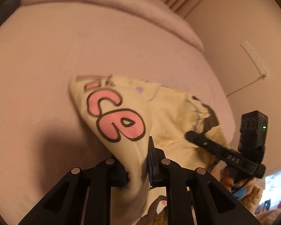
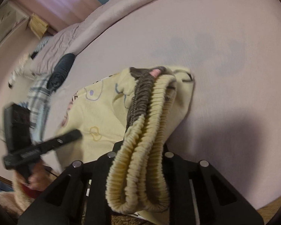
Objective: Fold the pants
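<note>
The pants [image 1: 159, 110] are pale yellow with pink bubble letters and brown trim, lying partly on the pink bed. My left gripper [image 1: 138, 170] is shut on a fold of the pants fabric, lifted off the sheet. My right gripper [image 2: 140, 150] is shut on the ribbed yellow and brown elastic waistband [image 2: 146, 123], which drapes over it. The right gripper also shows in the left wrist view [image 1: 224, 153], at the pants' right edge. The left gripper shows in the right wrist view [image 2: 43, 148], at the pants' left side.
The pink bed sheet [image 1: 65, 56] spreads all around, with a rolled pink blanket [image 1: 121, 5] at the far edge. A dark garment [image 2: 61, 71] and a plaid cloth [image 2: 37, 97] lie at the bed's left side. A power strip [image 1: 254, 58] is on the floor.
</note>
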A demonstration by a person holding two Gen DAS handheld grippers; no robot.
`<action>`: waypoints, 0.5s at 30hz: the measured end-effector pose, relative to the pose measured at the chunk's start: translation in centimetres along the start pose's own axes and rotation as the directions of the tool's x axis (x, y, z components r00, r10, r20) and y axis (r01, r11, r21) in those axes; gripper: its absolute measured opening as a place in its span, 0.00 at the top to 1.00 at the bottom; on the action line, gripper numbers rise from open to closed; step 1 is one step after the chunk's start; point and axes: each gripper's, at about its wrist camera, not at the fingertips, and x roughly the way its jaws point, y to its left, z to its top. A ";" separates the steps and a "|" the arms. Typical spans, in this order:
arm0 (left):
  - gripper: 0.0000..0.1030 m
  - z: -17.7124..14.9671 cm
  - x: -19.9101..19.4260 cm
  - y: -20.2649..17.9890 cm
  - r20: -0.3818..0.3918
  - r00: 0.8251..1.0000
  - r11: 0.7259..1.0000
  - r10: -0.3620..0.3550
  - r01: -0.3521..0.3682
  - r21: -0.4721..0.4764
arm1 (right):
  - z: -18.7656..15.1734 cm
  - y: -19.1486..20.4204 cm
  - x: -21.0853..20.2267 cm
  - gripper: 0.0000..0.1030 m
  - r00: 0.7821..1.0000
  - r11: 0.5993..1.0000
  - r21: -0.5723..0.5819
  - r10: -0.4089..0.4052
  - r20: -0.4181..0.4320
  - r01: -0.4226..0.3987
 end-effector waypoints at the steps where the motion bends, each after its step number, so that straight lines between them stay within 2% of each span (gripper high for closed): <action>1: 0.87 0.6 -0.8 -0.2 0.021 1.000 1.000 -0.005 0.005 0.001 | 0.5 0.6 -0.4 0.83 1.000 1.000 -0.016 0.004 0.014 -0.003; 6: 0.87 3.6 -4.0 0.4 0.107 0.994 1.000 -0.030 0.030 0.001 | 3.7 3.1 -1.8 0.83 0.994 0.998 -0.057 0.025 0.104 -0.019; 11: 0.87 6.4 -6.6 0.9 0.188 0.982 0.999 0.019 -0.026 0.030 | 7.9 6.3 -1.3 0.83 0.988 0.989 -0.146 0.035 0.147 -0.013; 15: 0.87 9.7 -7.1 2.8 0.236 0.970 0.998 0.063 -0.066 0.006 | 12.0 8.2 0.7 0.83 0.985 0.980 -0.199 0.061 0.160 -0.028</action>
